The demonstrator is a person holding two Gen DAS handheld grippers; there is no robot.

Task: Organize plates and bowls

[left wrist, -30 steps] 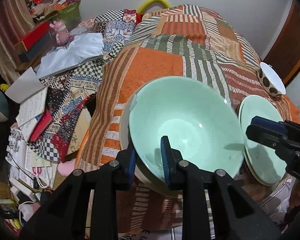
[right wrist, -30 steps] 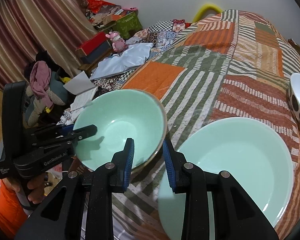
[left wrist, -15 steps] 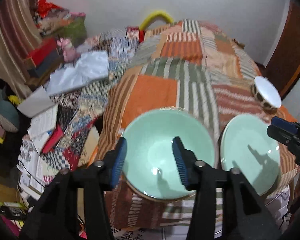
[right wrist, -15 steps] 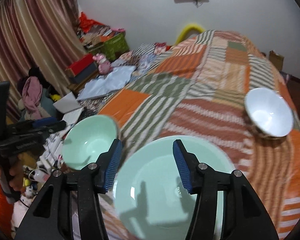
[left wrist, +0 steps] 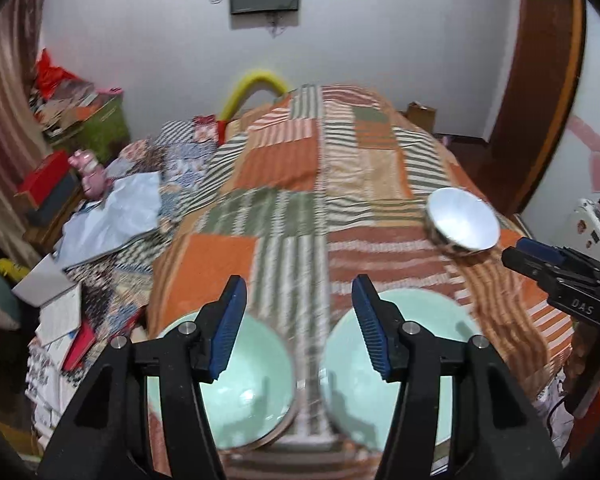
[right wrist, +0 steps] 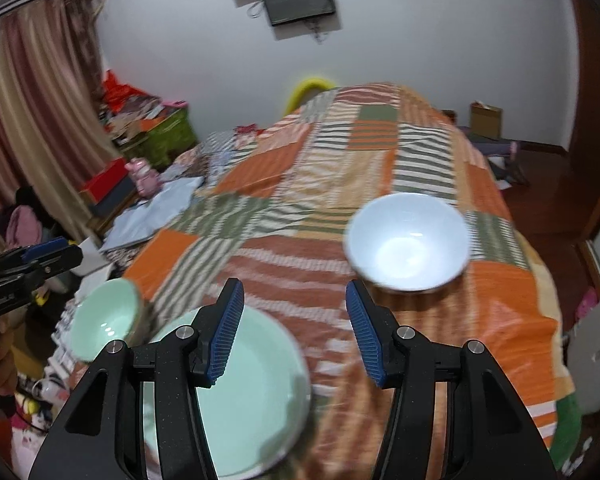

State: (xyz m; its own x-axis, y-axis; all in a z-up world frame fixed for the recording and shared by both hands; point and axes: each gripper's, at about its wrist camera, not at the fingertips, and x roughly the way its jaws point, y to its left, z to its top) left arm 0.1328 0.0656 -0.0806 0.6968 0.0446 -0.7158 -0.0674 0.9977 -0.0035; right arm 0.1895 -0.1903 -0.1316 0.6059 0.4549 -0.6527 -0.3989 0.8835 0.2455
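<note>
Left wrist view: we saw left gripper (left wrist: 296, 320) fingers wide apart, holding nothing, above green bowl (left wrist: 256, 380) and green plate (left wrist: 428, 320) on bed (left wrist: 292, 168). Right gripper (right wrist: 294, 330) fingers spread too, empty. White bowl (right wrist: 408, 240) sat farther back.

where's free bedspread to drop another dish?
Free: the wide stretch of patchwork bedspread beyond the white bowl, and the striped strip between it and the green plate. Crowded: near edge, where green bowl and plate sit close.

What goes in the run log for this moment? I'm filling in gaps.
left gripper: open, empty | right gripper: open, empty | green bowl, green plate, white bowl: apart on quilt
</note>
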